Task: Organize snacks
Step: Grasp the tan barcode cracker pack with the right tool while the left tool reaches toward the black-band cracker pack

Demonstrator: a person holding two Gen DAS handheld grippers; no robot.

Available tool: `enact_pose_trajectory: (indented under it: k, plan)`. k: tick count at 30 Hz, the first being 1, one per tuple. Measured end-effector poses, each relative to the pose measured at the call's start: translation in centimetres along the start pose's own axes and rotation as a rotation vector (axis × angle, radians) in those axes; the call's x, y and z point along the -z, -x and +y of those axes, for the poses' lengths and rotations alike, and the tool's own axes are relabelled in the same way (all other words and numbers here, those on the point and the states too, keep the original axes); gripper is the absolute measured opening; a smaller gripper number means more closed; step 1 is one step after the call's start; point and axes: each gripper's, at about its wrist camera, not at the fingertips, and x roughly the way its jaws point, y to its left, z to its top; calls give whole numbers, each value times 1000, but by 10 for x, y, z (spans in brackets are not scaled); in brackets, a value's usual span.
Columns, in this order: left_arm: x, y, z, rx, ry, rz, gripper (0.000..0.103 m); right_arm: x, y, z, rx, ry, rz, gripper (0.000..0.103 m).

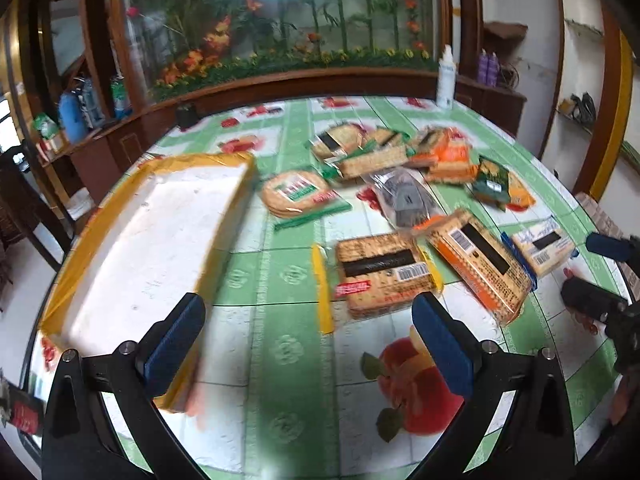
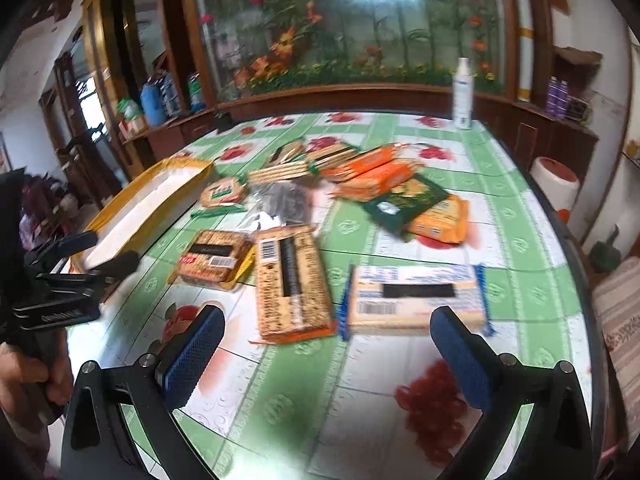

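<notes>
Left gripper [image 1: 308,344]: blue-padded fingers [image 1: 176,344] spread wide, nothing between, hovering over bare bench [image 1: 280,400] cloth; poised, by judgement, to take the nearest packet. Right gripper [image 2: 328,356]: fingers [image 2: 196,356] likewise spread and empty, low over the bench, aimed at 12 o'clock toward the pale packet. Loose red rubber bands [image 2: 432,412]: heaped on the cloth near the right-hand finger, at 5 o'clock in the right view; probably kept handy for bundling. Blue-edged pale cracker packet [image 2: 416,300]: flat, barcode up, just ahead of the right gripper. Long brown cracker packet [image 2: 292,284]: flat, lengthwise, just beside the pale one at its 9 o'clock. Square cracker packet with yellow ends [image 1: 384,276]: flat, just ahead of the left gripper at 12 o'clock, its right end tucked under or against the long packet, cannot tell which. White tray with yellow rim [image 1: 152,232]: at 10 o'clock in the left view, holding nothing, apart from the snacks; judged the destination, hence sorting not yet begun. Round biscuit pack [image 1: 296,192]: just beside the tray's far corner. Clear bag of dark contents [image 1: 404,196]: mid-bench. Green packet [image 2: 404,200]: lapped over an orange one. Far heap of orange and green-ended cracker packs [image 1: 400,148]: overlapping, unsorted. White spray bottle [image 1: 445,76]: upright at the far bench edge, 1 o'clock.
</notes>
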Motion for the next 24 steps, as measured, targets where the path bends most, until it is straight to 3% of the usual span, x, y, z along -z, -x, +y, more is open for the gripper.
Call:
enact_pose_trajectory:
  k: [10,15,22,24]
  plan:
    - [-5,-12,0,54,-29,6,103,-16,-40,26,-33,99,64,103]
    - [-9,-29,4,159,-42,78,103,-21,-58,24,-61,111,97,103]
    - [-21,-36,-4,280,-153,86,103,-31,-72,15,-114,95,128,103]
    - [-24,-41,-7,277,-189,93,103,-32,-76,15,-127,102,138,103]
